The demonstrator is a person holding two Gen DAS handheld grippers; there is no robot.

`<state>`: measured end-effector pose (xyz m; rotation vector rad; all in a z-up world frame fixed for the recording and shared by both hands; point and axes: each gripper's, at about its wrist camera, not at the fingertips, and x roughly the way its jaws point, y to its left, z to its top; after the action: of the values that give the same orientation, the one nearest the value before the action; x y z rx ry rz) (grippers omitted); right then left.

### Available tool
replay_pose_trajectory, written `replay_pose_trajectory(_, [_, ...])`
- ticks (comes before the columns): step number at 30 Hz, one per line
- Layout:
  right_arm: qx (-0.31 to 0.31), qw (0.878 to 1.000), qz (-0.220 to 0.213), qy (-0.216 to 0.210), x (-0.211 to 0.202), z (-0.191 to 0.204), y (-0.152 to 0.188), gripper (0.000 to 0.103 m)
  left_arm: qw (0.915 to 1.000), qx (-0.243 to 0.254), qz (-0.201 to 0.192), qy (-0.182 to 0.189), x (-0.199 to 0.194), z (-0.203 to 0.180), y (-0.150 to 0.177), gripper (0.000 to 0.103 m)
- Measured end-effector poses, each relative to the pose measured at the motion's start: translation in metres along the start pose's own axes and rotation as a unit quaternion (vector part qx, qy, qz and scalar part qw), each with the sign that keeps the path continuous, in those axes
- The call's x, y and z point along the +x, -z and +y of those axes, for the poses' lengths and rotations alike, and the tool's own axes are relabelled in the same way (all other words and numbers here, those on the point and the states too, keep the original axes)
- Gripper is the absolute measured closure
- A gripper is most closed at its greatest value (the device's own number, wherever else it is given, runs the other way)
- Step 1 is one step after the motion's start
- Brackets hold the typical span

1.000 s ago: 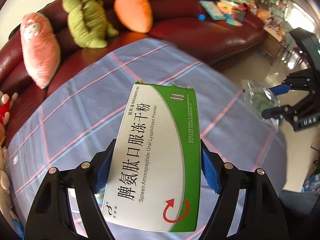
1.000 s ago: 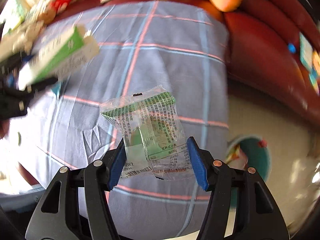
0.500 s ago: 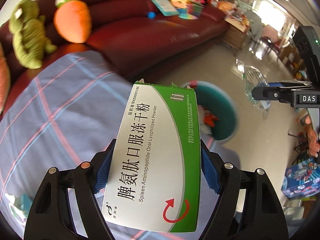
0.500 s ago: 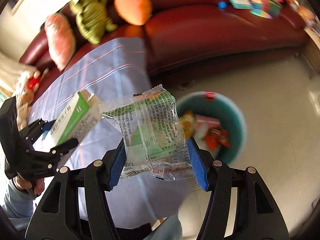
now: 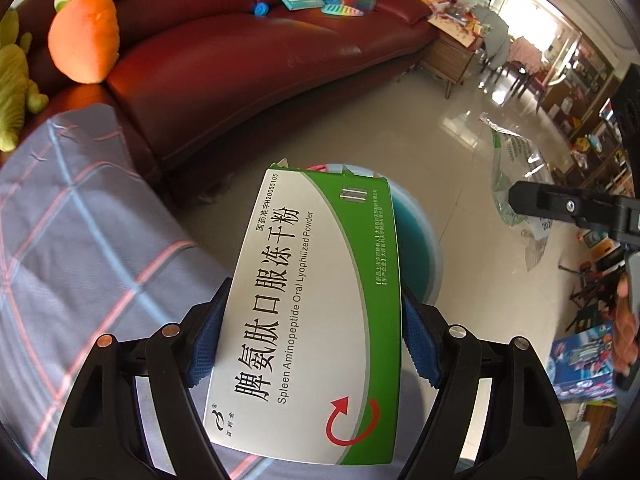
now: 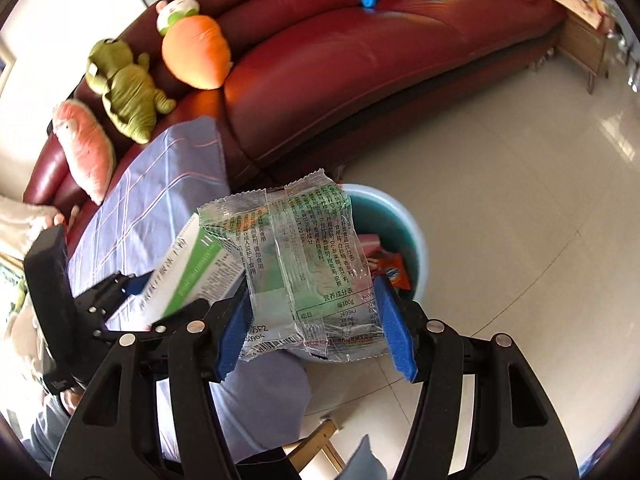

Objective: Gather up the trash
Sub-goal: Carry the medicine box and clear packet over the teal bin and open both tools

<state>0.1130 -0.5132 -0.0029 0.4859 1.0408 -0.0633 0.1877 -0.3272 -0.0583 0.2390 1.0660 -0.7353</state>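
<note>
left gripper (image 5: 316,344) pinches a green-and-white cardboard medicine box (image 5: 312,312); right gripper (image 6: 316,332) pinches a clear printed plastic wrapper (image 6: 304,272), both above a teal round bin (image 6: 404,232).

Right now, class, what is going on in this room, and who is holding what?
A person is clearing rubbish with a gripper in each hand. The left gripper is clamped on a green and white medicine box. The right gripper is clamped on a clear snack wrapper. Both are held above a teal bin on the floor beside the red sofa, with rubbish already in it. Nothing has been dropped yet.
</note>
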Motion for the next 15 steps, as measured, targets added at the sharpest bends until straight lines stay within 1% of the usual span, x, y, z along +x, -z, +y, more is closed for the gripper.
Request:
replay_pose_trajectory(5, [0.018, 1.0, 0.0, 0.014, 0.001, -0.021, -0.001, 0.046, 1.0, -0.001, 0.0, 0.008, 0.021, -0.015, -0.012, 0.026])
replay_pose_trajectory(8, [0.034, 0.999, 0.002, 0.013, 0.002, -0.032, -0.001, 0.046, 0.9998, -0.002, 0.002, 0.019, 0.031, -0.022, -0.018, 0.026])
replay_pose_trajectory(13, [0.045, 0.999, -0.003, 0.024, -0.002, -0.041, -0.002, 0.046, 0.9994, 0.005, 0.004, 0.033, 0.049, -0.037, -0.028, 0.026])
replay_pose_trajectory(15, [0.048, 0.998, -0.001, 0.026, -0.002, -0.043, -0.003, 0.046, 0.9992, -0.002, 0.009, 0.039, 0.057, -0.04, -0.031, 0.026])
